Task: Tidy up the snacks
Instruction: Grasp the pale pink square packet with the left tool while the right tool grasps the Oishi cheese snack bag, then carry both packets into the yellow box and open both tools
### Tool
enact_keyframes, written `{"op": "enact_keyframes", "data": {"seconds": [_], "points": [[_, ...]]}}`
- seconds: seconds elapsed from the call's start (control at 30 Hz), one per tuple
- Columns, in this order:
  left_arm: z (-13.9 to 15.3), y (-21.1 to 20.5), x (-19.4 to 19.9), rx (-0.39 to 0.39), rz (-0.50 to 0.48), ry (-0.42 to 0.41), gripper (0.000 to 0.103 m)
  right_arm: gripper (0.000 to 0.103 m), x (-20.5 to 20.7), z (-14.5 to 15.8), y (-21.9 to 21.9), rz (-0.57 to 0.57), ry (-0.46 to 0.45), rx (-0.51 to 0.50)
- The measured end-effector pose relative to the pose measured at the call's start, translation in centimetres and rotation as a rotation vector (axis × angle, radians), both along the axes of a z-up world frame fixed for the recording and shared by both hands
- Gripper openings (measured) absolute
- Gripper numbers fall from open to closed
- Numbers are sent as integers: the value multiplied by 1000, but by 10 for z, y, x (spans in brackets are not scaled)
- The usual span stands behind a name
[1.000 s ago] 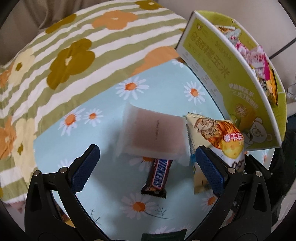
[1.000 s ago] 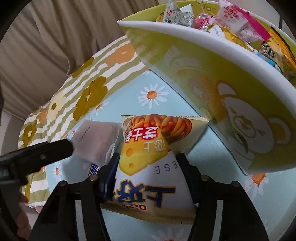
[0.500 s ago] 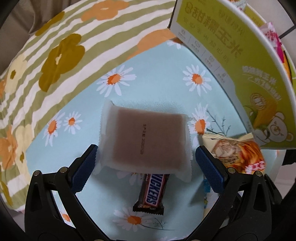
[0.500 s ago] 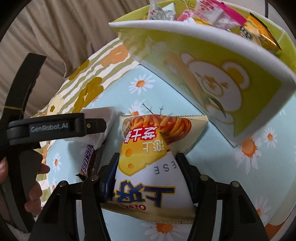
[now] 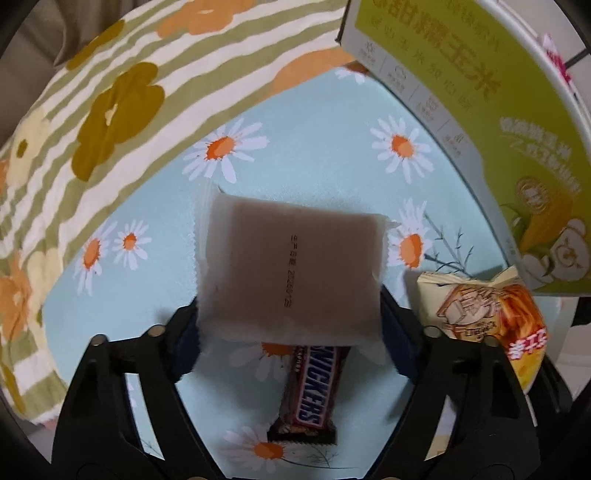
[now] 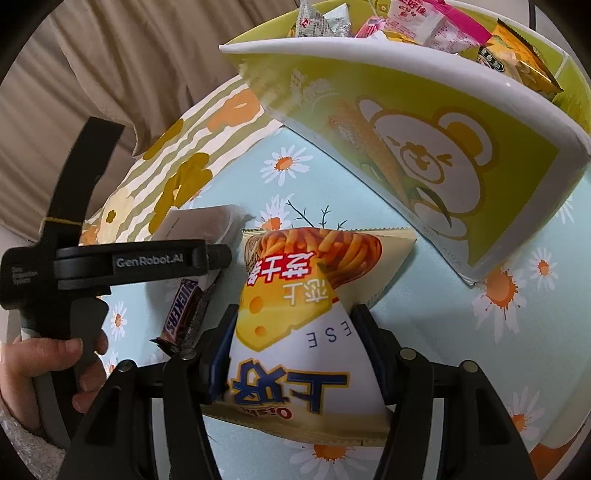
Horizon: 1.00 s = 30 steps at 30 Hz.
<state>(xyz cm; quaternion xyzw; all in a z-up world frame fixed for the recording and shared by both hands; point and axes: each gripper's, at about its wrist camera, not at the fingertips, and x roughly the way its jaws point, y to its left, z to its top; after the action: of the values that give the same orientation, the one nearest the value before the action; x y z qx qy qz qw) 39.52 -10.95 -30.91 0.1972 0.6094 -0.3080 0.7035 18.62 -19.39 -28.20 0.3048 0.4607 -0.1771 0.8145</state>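
Note:
My left gripper [image 5: 290, 334] is shut on a flat white-wrapped brown cake packet [image 5: 291, 269], its near edge pinched between the blue pads. A Snickers bar [image 5: 308, 391] lies on the cloth under it. My right gripper [image 6: 297, 354] is shut on a yellow-and-white cheese-stick snack bag [image 6: 306, 317], which also shows at the right of the left wrist view [image 5: 491, 317]. The left gripper's body [image 6: 122, 262] shows at the left of the right wrist view, over the Snickers bar [image 6: 184, 314] and the cake packet [image 6: 201, 227].
A green cardboard box with a bear print [image 6: 424, 147] stands beyond the bag, holding several wrapped snacks [image 6: 424, 22]; it also shows in the left wrist view [image 5: 480, 96]. A light blue daisy cloth [image 5: 314, 155] lies over a striped floral cloth [image 5: 122, 92].
My left gripper moved forward over the cake packet and closed on it. My right gripper kept its hold on the snack bag and shifted slightly relative to the box.

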Motion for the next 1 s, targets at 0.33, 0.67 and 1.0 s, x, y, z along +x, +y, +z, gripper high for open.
{"op": "enact_keyframes", "data": {"seconds": [0.33,0.67,1.0], "points": [[33,19,-7,-87,48,-58,73,56,2,16,3,59,-43,-28],[119,59,-23,-186,170,-145,73,56,15,73,26,252,-115,-81],[223,59,-53,-291,235,-285,73,56,15,159,4,380,-262,-133]]}}
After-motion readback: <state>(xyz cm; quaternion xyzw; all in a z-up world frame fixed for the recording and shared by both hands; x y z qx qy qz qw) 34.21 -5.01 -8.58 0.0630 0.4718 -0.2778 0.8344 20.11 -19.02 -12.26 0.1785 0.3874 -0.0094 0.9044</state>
